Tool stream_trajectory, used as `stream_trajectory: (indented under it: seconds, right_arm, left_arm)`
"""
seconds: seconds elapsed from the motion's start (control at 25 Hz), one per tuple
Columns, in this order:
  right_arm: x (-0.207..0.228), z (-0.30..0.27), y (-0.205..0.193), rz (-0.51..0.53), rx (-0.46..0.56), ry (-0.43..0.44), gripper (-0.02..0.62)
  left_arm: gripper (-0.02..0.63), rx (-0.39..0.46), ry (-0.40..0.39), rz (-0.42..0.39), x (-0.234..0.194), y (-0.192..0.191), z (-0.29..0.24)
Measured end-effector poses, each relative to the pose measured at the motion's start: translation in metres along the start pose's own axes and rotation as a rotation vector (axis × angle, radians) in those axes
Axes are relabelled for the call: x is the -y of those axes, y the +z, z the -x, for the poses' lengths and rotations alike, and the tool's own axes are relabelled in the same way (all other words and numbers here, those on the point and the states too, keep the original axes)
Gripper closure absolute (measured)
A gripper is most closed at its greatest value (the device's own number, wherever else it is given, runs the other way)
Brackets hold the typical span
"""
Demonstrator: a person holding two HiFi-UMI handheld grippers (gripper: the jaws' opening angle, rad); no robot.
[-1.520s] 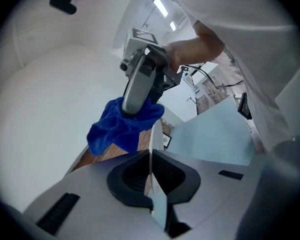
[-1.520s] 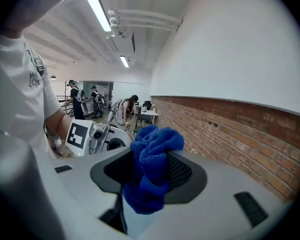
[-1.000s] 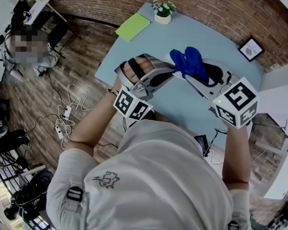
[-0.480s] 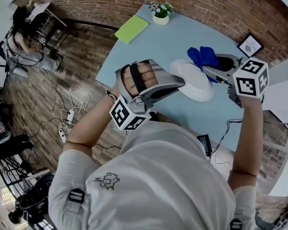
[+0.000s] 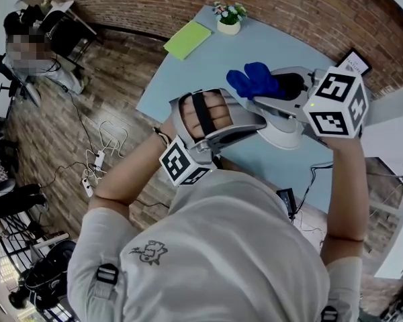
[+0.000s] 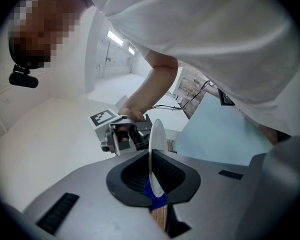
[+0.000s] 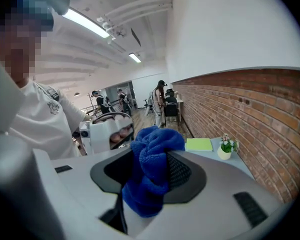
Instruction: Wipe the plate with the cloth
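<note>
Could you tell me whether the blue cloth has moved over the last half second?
Yes. In the head view the blue cloth has shifted left, closer to the potted plant.

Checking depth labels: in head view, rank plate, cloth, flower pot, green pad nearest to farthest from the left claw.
1. plate, clamped in the left claw.
2. cloth, just above it, in the right claw.
3. green pad and flower pot, up top: too close to call.

Person: light grey short-sleeved shirt (image 5: pixel 221 247), small dark printed emblem (image 5: pixel 148 251), black strap buckles (image 5: pixel 104 272). Grey moulded left gripper (image 5: pixel 260 123) and right gripper (image 5: pixel 265 94); black-marked white cube (image 5: pixel 186 161) behind each one's fingers (image 5: pixel 243 122).
</note>
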State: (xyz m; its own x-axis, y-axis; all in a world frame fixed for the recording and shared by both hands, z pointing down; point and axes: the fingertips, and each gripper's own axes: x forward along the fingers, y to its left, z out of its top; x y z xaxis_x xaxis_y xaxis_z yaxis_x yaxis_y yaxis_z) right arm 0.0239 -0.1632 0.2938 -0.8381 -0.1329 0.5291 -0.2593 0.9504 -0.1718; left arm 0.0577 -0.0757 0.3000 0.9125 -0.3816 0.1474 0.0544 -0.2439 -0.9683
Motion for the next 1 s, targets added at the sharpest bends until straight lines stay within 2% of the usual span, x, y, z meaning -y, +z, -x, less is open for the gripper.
stream_trajectory:
  seconds: [0.24,0.44,0.56,0.84,1.0]
  right_arm:
    - [-0.028,0.008,0.015,0.043,0.047,0.028,0.42]
    - [-0.035,0.023,0.011,0.019,0.092,0.019,0.42]
    - [-0.025,0.033,-0.002,-0.03,0.098,0.005,0.42]
    - [0.038,0.047,-0.048,-0.198,0.065,-0.082,0.42]
    - [0.059,0.04,-0.051,-0.218,0.027,-0.098,0.42]
  left_arm:
    - [0.589,-0.062,0.026,0.028,-0.002,-0.021,0.008]
    - [0.588,-0.151,0.056,0.085,-0.007,-0.054,0.016]
    - [0.588,-0.194,0.075,0.111,-0.011,-0.072,0.024]
    - [0.586,-0.151,0.085,0.082,-0.015,-0.054,0.026]
    - [0.586,-0.088,0.088,0.049,-0.018,-0.031,0.022]
